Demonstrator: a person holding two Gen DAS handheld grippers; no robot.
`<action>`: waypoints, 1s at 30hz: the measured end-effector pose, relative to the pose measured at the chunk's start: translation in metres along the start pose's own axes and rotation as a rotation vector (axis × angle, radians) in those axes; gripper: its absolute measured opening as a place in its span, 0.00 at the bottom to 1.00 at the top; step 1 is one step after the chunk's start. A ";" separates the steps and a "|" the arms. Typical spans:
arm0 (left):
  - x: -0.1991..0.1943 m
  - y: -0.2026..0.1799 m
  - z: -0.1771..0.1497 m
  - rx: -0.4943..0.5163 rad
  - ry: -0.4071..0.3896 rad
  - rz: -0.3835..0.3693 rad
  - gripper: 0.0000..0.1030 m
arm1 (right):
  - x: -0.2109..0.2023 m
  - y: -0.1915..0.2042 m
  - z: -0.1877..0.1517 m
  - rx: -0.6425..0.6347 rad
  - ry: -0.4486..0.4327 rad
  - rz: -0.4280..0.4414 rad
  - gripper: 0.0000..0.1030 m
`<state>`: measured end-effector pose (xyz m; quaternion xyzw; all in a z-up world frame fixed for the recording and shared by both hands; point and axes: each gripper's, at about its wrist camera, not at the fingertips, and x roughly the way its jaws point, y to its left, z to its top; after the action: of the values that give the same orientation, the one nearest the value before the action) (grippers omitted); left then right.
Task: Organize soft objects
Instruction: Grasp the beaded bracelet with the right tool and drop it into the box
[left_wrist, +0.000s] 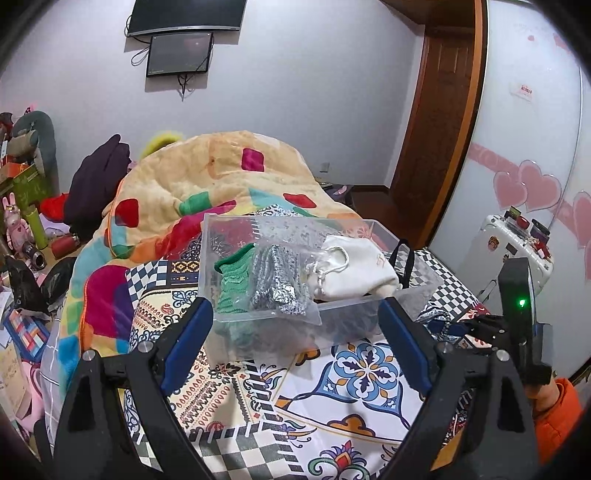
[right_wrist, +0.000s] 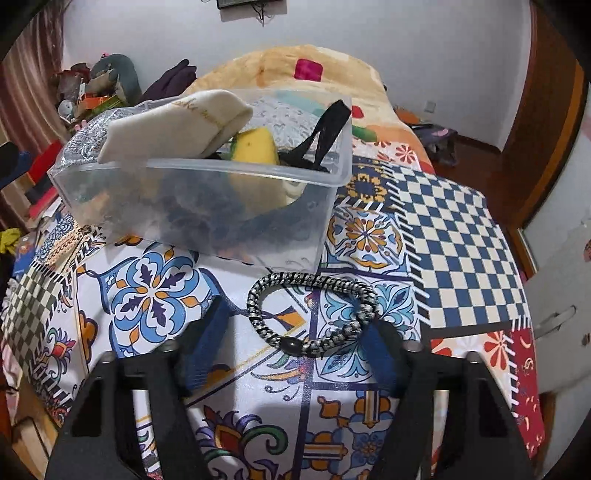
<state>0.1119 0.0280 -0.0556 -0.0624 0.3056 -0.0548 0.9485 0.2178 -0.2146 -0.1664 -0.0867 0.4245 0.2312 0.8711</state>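
Observation:
A clear plastic bin stands on the patterned bed cover. It holds a green knit piece, a bagged silver-black item, a white drawstring pouch and a black strap. My left gripper is open and empty, its fingertips either side of the bin's near wall. In the right wrist view the bin also shows a yellow soft item. A braided black-and-white cord loop lies on the cover in front of the bin, between the open fingers of my right gripper.
A colourful blanket is heaped behind the bin. Cluttered items fill the floor at left. A white suitcase stands at right. The right gripper's body shows at the right of the left wrist view.

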 end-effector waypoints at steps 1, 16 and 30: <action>-0.001 0.001 0.000 -0.003 -0.001 -0.002 0.89 | -0.001 -0.003 -0.001 0.014 -0.004 0.010 0.34; -0.001 0.004 0.000 -0.013 -0.007 0.004 0.89 | -0.068 -0.005 0.005 -0.030 -0.176 0.027 0.08; -0.012 0.006 0.002 -0.005 -0.043 0.007 0.89 | -0.021 0.041 0.077 -0.214 -0.166 -0.031 0.39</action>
<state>0.1037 0.0357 -0.0483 -0.0648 0.2852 -0.0493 0.9550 0.2409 -0.1586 -0.1000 -0.1663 0.3225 0.2682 0.8924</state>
